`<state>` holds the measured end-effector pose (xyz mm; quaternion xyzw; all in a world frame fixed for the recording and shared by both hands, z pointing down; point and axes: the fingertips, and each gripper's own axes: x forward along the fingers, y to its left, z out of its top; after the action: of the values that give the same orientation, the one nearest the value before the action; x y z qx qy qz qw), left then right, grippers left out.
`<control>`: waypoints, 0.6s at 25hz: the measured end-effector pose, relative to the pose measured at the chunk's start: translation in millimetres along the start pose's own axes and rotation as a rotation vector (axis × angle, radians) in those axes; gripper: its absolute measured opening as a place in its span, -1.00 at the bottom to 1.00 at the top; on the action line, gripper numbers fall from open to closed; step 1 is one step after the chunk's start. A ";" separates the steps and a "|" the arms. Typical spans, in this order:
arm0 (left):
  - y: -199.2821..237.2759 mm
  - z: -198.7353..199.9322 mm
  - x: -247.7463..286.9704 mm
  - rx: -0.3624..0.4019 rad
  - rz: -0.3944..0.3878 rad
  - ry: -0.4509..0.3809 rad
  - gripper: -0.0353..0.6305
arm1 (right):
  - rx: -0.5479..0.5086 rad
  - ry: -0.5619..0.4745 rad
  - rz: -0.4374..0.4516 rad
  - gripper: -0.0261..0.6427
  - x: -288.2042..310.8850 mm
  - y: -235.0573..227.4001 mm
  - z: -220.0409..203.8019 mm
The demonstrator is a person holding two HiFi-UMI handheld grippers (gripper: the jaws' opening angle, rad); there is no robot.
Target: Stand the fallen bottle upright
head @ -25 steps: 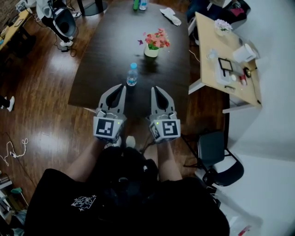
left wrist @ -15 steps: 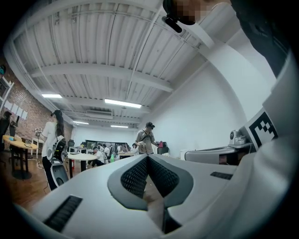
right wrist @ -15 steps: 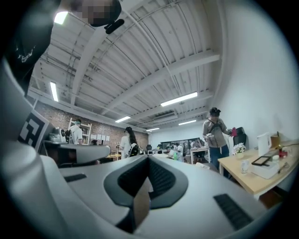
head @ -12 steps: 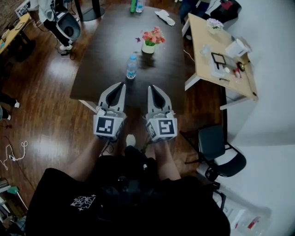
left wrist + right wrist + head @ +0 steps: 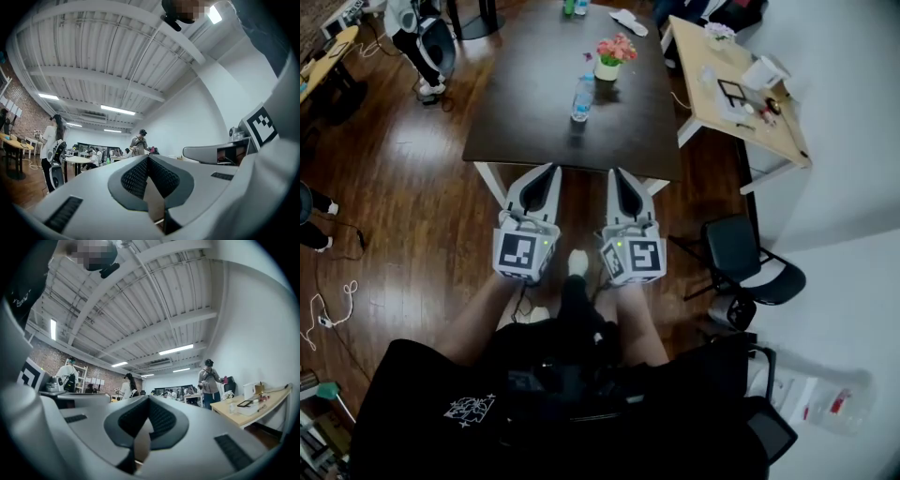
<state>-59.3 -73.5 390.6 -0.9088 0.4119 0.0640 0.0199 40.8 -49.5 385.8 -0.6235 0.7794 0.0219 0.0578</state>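
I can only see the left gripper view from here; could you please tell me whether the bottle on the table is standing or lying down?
Observer: In the head view the bottle stands upright, cap up, on the dark table.
Operator: Thank you. Is anything close to it?
Observer: A flower pot sits just beyond it, slightly to its right.
Operator: And how is the right tool?
Observer: The right tool is shut with nothing between its jaws, well short of the bottle.
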 end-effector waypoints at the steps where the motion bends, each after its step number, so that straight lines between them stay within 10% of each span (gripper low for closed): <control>1: -2.9 1.3 -13.3 -0.005 -0.004 0.001 -0.90 | 0.002 0.004 -0.003 -0.86 -11.3 10.6 0.9; 15: -64.4 25.6 -69.2 0.004 -0.037 -0.018 -0.90 | -0.024 -0.004 0.004 -0.86 -83.9 45.1 17.3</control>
<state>-58.6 22.9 373.3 -0.9155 0.3952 0.0711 0.0265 16.0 43.6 376.8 -0.6227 0.7801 0.0327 0.0517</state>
